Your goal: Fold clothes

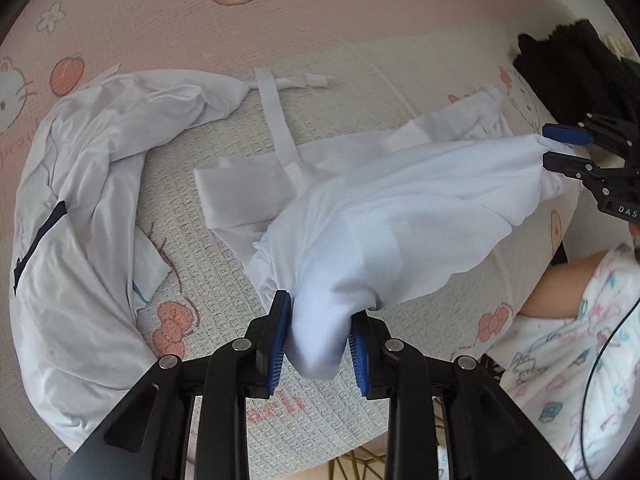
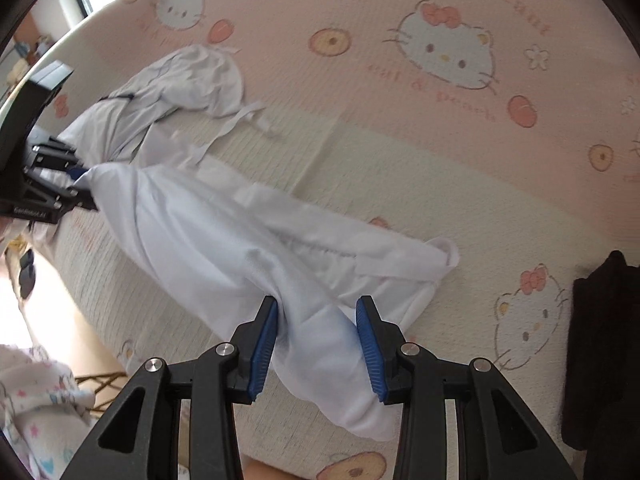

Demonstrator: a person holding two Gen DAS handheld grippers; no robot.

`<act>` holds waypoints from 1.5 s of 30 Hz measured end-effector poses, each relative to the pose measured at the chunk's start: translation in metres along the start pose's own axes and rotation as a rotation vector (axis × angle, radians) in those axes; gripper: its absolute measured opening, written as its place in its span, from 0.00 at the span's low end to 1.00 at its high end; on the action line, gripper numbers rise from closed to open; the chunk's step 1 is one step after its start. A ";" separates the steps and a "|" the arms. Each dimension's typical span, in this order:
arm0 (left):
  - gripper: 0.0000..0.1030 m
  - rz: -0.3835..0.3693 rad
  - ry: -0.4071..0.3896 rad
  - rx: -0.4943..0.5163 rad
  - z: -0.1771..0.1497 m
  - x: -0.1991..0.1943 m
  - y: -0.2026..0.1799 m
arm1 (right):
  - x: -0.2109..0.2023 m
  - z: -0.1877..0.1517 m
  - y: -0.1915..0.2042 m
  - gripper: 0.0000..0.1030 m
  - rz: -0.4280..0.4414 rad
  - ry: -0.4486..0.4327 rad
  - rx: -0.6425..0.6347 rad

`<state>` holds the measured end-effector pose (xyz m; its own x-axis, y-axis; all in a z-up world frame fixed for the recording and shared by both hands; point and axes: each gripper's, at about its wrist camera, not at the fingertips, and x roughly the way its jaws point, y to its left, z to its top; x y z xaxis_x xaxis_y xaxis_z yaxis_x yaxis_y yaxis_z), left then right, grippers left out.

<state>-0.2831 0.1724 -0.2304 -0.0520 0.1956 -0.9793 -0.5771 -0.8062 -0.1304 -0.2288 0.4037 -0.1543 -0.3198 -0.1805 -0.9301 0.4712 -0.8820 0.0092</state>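
You have the white garment (image 1: 400, 208) pinched at two points and lifted off the bed (image 1: 200, 40), with its far part draped on the cream blanket (image 1: 352, 80). The left gripper (image 1: 320, 336) has its fingers closed on a thick bunch of cloth; in the left wrist view the right gripper (image 1: 560, 146) sits at three o'clock, its fingers clamped on the garment's other end. In the right wrist view the right gripper (image 2: 316, 344) has cloth running between its pads, which stand wider than the left's, and the left pad looks barely in contact, so that hold seems the looser one.

To do this step well, keep both grips firm and draw your hands apart until the span between them goes taut and flat. Lift enough that the trailing ties (image 1: 276, 120) clear the blanket, or they may drag folded under. Then lay the cloth down away from the second white garment (image 1: 80, 184) at nine o'clock and the dark clothing (image 1: 560, 68) at two o'clock, so nothing gets caught into the fold.
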 end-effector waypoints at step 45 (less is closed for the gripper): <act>0.24 -0.030 -0.111 -0.238 0.012 -0.006 0.068 | 0.010 -0.004 -0.051 0.31 -0.008 -0.056 0.209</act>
<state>-0.3313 0.1230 -0.2314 -0.1342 0.2707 -0.9533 -0.3728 -0.9051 -0.2045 -0.2527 0.4484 -0.1660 -0.3705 -0.1919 -0.9088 0.2901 -0.9534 0.0831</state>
